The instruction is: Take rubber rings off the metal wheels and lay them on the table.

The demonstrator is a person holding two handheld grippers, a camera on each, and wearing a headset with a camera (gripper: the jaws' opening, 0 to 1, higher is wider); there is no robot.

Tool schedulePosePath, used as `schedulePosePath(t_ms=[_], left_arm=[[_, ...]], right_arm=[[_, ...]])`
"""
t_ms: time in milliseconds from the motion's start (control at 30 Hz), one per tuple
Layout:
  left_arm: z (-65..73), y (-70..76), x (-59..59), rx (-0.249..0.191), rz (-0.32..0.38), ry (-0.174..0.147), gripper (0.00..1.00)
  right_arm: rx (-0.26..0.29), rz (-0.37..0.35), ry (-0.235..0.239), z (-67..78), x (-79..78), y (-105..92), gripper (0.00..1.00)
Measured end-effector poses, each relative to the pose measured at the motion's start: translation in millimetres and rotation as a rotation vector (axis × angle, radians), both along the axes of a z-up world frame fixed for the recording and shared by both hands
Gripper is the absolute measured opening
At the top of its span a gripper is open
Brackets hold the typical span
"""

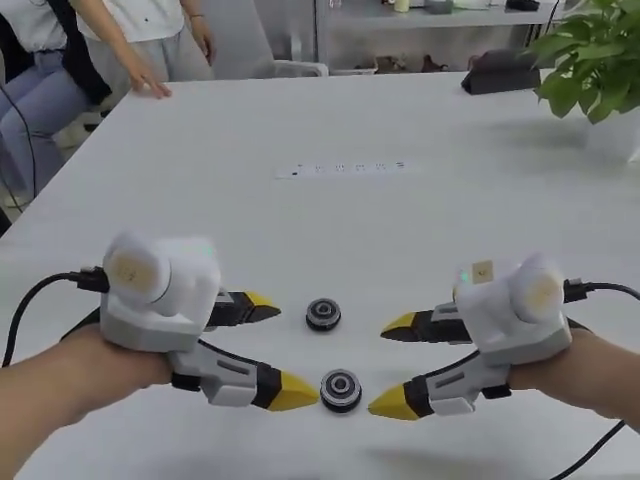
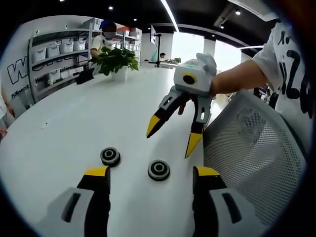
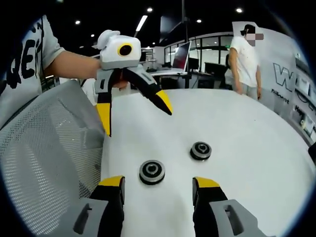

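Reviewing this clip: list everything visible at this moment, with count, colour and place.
near wheel: one, metal with black rim, on the table between the lower tool tips
far wheel: one, same look, just behind the near one
table: one, white, under everything
socket strip: one, white, mid-table
plant: one, green, far right
box: one, black, left of the plant
people: two, light clothes, far left
chair: one, grey mesh, by the near edge
left tool: one, white, yellow tips, open
right tool: one, same colours, open

Open table [image 1: 400, 230] surrounds wheels [image 1: 323, 313]; plant [image 1: 590, 60] well apart.
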State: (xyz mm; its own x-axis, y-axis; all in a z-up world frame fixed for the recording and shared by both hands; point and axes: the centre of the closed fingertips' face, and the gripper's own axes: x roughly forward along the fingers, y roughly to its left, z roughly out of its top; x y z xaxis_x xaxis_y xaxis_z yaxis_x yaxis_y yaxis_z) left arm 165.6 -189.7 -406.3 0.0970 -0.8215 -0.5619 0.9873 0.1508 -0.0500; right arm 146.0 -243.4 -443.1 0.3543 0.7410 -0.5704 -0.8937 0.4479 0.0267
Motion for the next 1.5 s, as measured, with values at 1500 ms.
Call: schedulePosePath(t_ms=[1500], left_arm=[[-44.5, -33.3, -15.7, 0.091, -0.094, 0.037, 0.25]], right_arm=[[-0.034, 0.078, 0.073, -30.3, -7.5, 16.2, 0.29]])
